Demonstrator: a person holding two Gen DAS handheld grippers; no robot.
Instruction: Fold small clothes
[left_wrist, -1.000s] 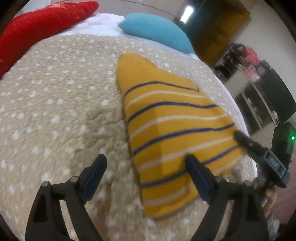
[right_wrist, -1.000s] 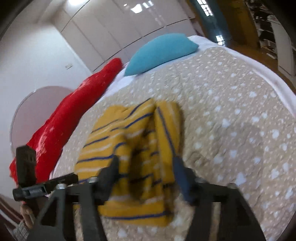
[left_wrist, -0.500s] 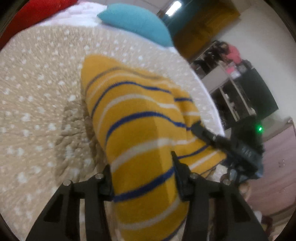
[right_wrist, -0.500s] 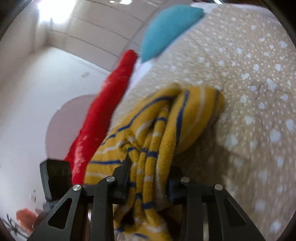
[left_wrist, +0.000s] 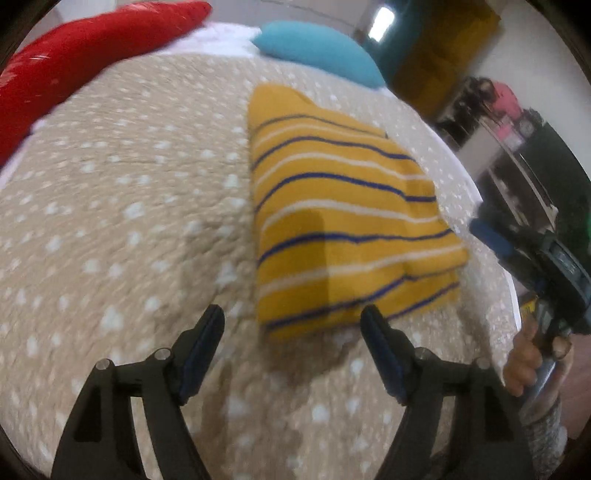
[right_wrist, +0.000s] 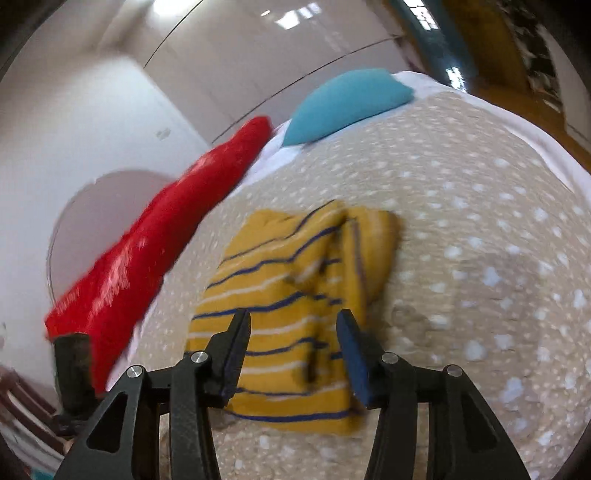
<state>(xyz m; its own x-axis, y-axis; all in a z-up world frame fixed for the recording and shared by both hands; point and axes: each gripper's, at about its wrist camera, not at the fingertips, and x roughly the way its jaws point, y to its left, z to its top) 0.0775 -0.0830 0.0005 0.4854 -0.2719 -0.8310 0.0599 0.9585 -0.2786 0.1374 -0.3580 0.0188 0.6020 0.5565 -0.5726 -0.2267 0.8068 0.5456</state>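
Note:
A small yellow garment with blue and white stripes (left_wrist: 343, 214) lies folded on the beige spotted bedspread (left_wrist: 110, 240). It also shows in the right wrist view (right_wrist: 291, 288), with a folded flap along its right side. My left gripper (left_wrist: 291, 325) is open and empty, just short of the garment's near edge. My right gripper (right_wrist: 293, 332) is open and empty, above the garment's near end. The right gripper, held in a hand, shows at the right edge of the left wrist view (left_wrist: 517, 254).
A red cushion (left_wrist: 74, 62) and a teal pillow (left_wrist: 317, 48) lie at the head of the bed. The bed's right edge (left_wrist: 509, 295) drops off beside the garment. Shelves and furniture (left_wrist: 524, 140) stand beyond it.
Both grippers were shut on the garment half a second ago. Both have let go and opened, and pulled back. The garment now lies flat and folded on the bedspread.

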